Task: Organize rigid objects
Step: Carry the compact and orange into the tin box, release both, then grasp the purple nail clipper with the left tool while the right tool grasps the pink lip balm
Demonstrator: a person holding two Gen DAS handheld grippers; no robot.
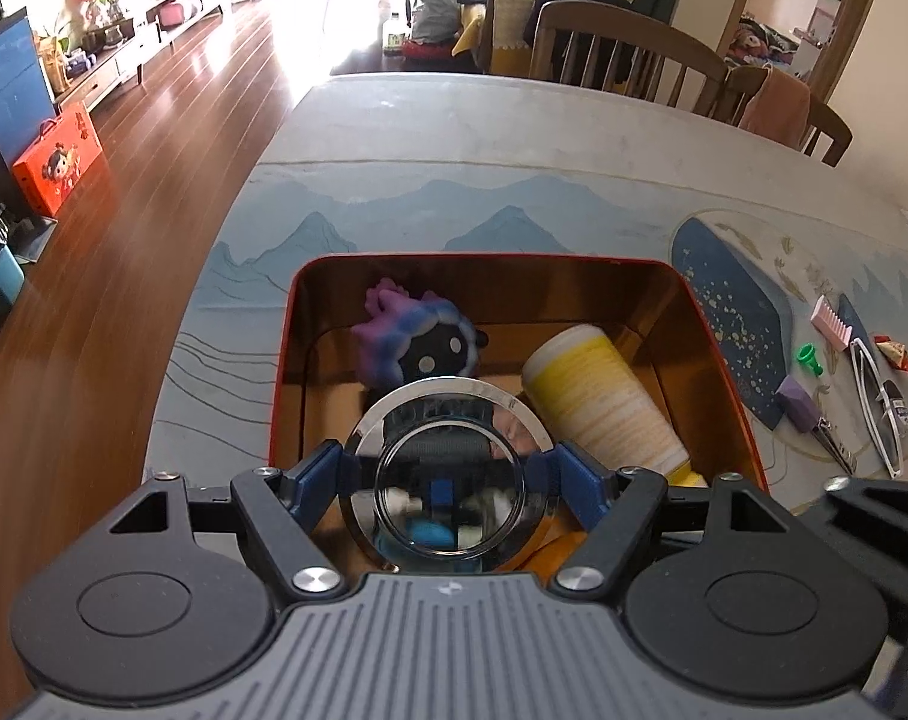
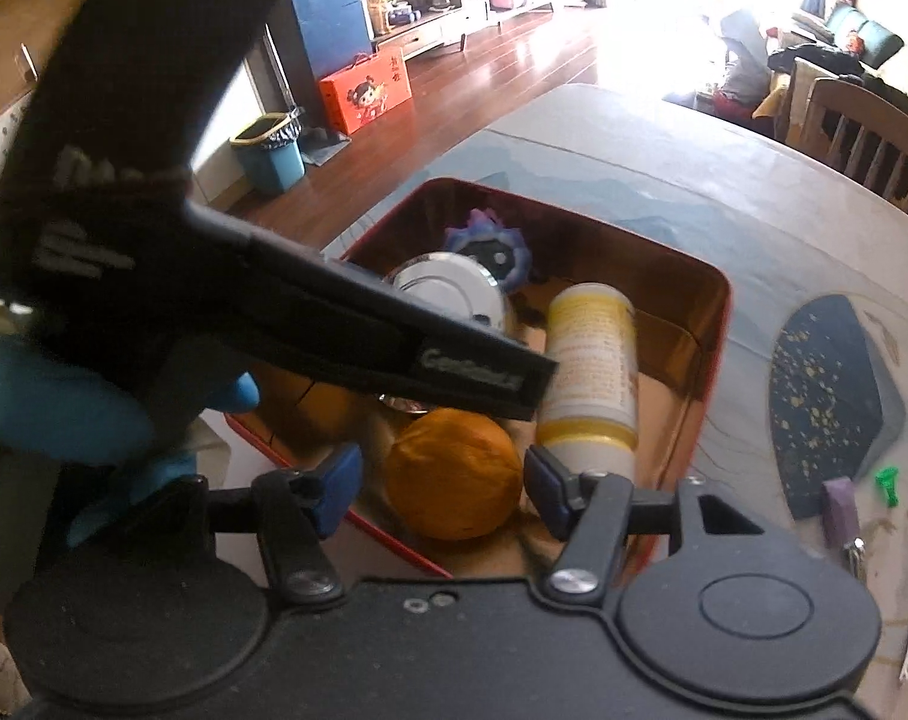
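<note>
My left fingers [image 1: 447, 471] grip the mirror disc [image 1: 447, 474] over the tin [image 1: 718, 324]; right fingers [image 2: 441, 489] released around the orange [image 2: 454, 474]; dropping it risks cracking it on the bottle [image 1: 604, 402].

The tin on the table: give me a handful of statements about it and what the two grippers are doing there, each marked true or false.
1. The left gripper holds a round shiny disc over the tin. True.
2. The yellow-and-white bottle stands upright in the tin. False: it lies on its side.
3. An orange ball sits between the right gripper's fingers, inside the tin. True; the pads do not press on it.
4. The sunglasses are in the tin. False: they lie on the table to the tin's right.
5. A purple-and-blue toy is at the tin's far end. True.
6. The tin is empty. False: it holds several things.
</note>
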